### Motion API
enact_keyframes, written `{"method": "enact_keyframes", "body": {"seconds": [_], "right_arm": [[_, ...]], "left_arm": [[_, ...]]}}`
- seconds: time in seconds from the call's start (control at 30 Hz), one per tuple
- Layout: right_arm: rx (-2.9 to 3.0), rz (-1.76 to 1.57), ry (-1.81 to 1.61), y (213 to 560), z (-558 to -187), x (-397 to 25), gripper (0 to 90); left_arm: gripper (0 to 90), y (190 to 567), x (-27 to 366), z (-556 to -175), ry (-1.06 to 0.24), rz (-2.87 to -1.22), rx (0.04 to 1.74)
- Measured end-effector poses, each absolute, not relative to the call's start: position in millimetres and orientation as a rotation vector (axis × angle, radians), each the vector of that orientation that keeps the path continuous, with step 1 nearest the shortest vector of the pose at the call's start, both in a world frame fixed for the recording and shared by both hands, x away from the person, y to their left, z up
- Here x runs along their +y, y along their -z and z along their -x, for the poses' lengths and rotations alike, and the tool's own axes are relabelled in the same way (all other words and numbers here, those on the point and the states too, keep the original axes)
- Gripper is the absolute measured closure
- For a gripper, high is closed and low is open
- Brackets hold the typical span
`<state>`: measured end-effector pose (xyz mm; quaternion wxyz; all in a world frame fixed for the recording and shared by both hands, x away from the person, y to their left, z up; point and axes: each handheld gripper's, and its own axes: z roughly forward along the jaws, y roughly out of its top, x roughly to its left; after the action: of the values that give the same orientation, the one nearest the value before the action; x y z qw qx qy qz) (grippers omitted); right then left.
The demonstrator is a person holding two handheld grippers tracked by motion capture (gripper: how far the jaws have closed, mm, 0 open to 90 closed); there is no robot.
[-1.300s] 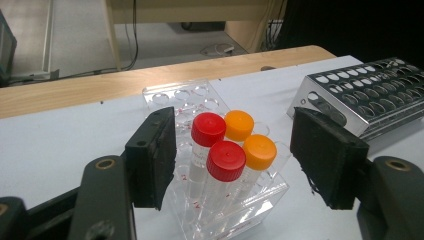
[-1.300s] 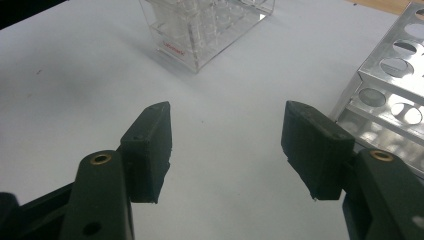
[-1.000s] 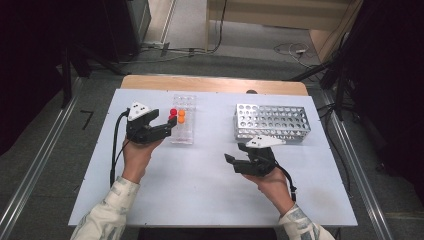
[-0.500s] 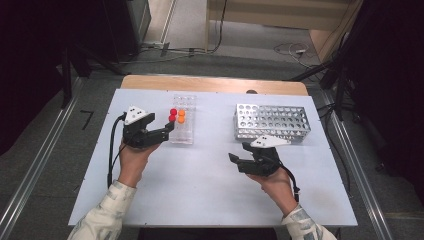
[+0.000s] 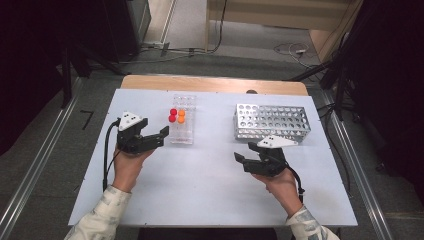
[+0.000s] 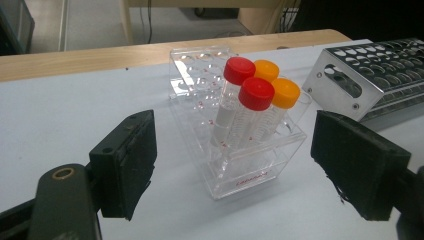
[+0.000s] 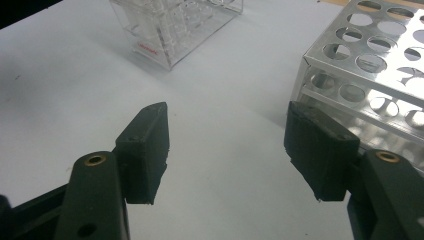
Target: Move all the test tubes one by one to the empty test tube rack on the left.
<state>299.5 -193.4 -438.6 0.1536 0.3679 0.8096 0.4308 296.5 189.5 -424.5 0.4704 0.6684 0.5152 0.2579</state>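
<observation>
A clear plastic rack (image 5: 182, 137) stands left of centre on the white table and holds two red-capped tubes (image 5: 173, 115) and two orange-capped tubes (image 5: 181, 116). My left gripper (image 5: 161, 137) is open just left of this rack, jaws pointing at it. Through its camera the rack (image 6: 255, 177) sits between and beyond the wide-apart jaws of the left gripper (image 6: 240, 165), with the red caps (image 6: 256, 94) nearest and the orange caps (image 6: 285, 92) behind. My right gripper (image 5: 242, 154) is open and empty in front of the metal rack (image 5: 272, 121). In its own view the right gripper (image 7: 230, 145) points at bare table.
The perforated metal rack (image 7: 370, 70) lies close to the right jaw's side; its holes look empty. The clear rack (image 7: 170, 30) is farther off at the top. A wooden strip (image 5: 210, 84) borders the table's far edge. Cables trail from both grippers.
My left gripper has drawn back from the tubes toward the near left, still open. The right gripper has shifted slightly toward the person.
</observation>
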Motion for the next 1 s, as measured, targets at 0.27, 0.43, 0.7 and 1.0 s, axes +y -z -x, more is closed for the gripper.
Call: {"method": "enact_keyframes", "body": {"seconds": [0.27,0.43,0.7,1.0], "right_arm": [[2.321,-1.060,-1.227,440,-300,-197,31.6],[2.310,-1.069,-1.230,440,-299,-202,30.7],[2.297,-1.083,-1.232,441,-299,-211,29.7],[2.276,-1.106,-1.226,441,-298,-223,29.7]], "left_arm": [[18.9,428,192,-291,-0.631,-1.645,1.267],[18.2,433,193,-287,-0.631,-1.650,1.274],[18.1,435,194,-282,-0.630,-1.653,1.272],[17.7,438,197,-276,-0.638,-1.665,1.273]]}}
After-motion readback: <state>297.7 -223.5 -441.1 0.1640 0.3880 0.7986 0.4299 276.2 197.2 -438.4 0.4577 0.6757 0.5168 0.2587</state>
